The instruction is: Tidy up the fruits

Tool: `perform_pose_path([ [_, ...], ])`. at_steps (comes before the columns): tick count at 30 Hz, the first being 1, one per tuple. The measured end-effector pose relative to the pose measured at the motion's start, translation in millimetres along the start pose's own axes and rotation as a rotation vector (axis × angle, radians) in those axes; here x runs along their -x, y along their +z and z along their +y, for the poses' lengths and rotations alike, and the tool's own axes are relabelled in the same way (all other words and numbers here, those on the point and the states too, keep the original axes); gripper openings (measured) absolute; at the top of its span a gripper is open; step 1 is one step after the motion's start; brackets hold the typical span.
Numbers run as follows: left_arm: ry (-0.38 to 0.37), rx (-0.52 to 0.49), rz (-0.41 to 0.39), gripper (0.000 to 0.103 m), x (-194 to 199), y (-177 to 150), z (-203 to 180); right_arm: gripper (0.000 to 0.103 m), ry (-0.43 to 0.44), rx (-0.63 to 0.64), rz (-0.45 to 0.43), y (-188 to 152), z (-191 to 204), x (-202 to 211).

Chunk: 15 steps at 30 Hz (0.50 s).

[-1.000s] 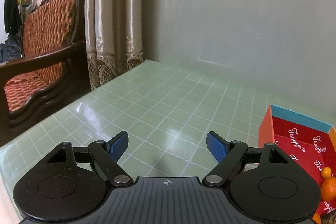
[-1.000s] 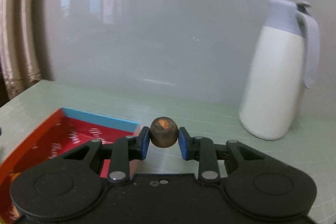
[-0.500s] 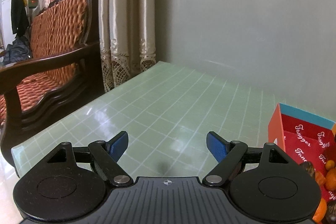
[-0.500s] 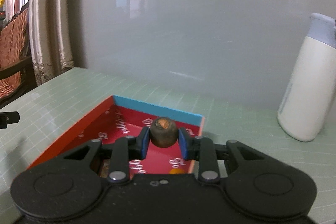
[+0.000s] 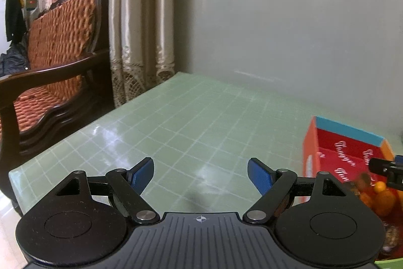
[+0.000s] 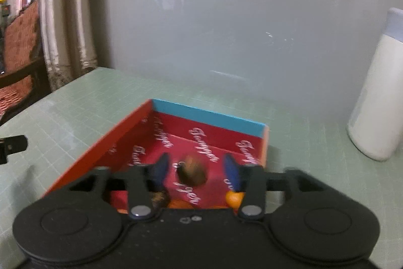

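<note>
My right gripper (image 6: 194,168) has just been opening; its jaws stand wide, pads clear of the dark brown fruit (image 6: 192,170) between them, which sits over the red box (image 6: 100,150) directly ahead. Orange fruits (image 6: 233,198) lie in the box below my fingers. A white flask (image 6: 377,102) stands well to the right. My left gripper (image 5: 200,175) is wide open, holding nothing, above the green table (image 5: 191,117); the box lies to its right.

Bare mat (image 5: 201,122) left — box (image 6: 209,117), flask (image 6: 377,97) right
</note>
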<state>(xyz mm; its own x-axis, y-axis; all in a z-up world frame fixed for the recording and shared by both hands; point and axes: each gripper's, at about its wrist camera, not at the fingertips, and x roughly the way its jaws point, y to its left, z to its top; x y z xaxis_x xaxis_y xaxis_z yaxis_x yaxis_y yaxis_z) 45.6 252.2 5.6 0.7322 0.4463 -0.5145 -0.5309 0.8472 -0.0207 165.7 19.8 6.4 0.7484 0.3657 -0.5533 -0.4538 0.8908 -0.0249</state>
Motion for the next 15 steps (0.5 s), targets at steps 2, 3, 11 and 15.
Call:
perform_pose_path([
  [2, -0.021, 0.005, -0.014, 0.087, 6.6, 0.3, -5.5, 0.093, -0.010, -0.017, -0.039, 3.9, -9.6, 15.0],
  [3, -0.022, -0.002, -0.024, 0.100, 10.9, 1.0, -10.2, 0.094, -0.018, -0.016, -0.061, 6.0, -14.3, 23.3],
  [11, -0.088, -0.019, -0.093, 0.103, 43.7, -6.2, -50.8, 0.103, -0.062, -0.106, -0.127, -7.9, -66.0, 83.6],
  [15, -0.168, -0.031, -0.114, 0.103, 76.8, -13.5, -77.7, 0.103, -0.116, -0.099, -0.139, -34.2, -88.9, 122.4],
])
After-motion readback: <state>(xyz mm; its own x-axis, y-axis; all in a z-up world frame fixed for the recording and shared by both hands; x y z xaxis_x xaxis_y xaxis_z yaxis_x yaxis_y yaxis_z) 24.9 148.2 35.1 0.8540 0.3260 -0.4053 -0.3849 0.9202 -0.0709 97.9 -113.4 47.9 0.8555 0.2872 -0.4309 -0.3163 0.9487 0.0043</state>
